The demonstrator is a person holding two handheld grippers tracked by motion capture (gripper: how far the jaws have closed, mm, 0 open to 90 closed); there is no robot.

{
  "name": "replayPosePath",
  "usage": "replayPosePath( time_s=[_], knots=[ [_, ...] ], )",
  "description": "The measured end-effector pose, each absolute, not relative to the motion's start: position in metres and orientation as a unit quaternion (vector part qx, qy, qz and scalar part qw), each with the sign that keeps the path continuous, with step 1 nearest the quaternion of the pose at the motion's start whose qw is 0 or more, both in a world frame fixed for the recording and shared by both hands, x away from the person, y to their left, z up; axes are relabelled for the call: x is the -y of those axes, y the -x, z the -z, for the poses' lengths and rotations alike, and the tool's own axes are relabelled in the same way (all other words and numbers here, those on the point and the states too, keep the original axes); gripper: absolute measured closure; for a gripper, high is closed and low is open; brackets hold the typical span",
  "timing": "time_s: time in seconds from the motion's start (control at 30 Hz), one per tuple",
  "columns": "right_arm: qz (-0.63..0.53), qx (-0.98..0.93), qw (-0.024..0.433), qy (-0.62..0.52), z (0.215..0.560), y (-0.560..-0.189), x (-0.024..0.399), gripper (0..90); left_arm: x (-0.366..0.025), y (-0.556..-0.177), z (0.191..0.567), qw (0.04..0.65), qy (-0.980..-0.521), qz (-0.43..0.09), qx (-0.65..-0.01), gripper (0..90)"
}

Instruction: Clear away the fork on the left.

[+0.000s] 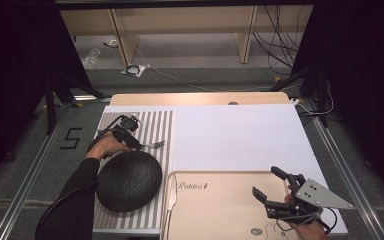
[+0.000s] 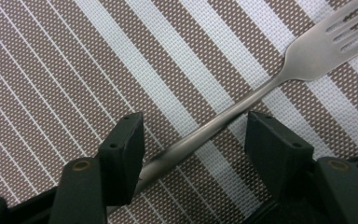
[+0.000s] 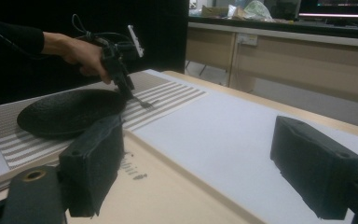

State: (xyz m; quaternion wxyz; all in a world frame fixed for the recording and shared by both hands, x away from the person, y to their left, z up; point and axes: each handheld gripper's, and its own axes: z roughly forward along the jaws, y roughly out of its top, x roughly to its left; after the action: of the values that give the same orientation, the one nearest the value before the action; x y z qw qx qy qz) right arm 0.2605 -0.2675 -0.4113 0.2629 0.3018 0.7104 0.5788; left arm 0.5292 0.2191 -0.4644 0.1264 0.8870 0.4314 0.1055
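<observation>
- The fork (image 2: 261, 88) lies flat on the striped placemat (image 2: 74, 70), just beyond the black plate (image 1: 128, 180).
- The left gripper (image 2: 193, 140) points down over the handle, fingers (image 2: 121, 149) spread either side; one seems to touch it.
- The right gripper (image 1: 270, 182) hovers over the wooden tray (image 1: 220, 200), fingers spread, holding nothing.

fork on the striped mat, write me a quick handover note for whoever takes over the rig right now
Left claw: down over the striped placemat, jaws astride the handle of the silver metal fork, one pad near the handle, no firm grip yet.
Right claw: open, holding nothing, hovering over the beige tray.
Round black textured plate sits on the placemat, beside the fork.
Done: the left claw is lined up on the fork.
Left: close on the handle, lift the fork, place it.
</observation>
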Motion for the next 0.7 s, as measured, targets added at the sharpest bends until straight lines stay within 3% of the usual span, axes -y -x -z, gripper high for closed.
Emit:
replayPosePath(
  time_s=[0.7],
  knots=[
    [-0.579,-0.709,0.266,-0.301,0.4102,-0.2591,0.2684,18.6,-0.2195,-0.5341,0.4626,0.125,-0.886,-0.059,-0.443,53.4]
  ],
)
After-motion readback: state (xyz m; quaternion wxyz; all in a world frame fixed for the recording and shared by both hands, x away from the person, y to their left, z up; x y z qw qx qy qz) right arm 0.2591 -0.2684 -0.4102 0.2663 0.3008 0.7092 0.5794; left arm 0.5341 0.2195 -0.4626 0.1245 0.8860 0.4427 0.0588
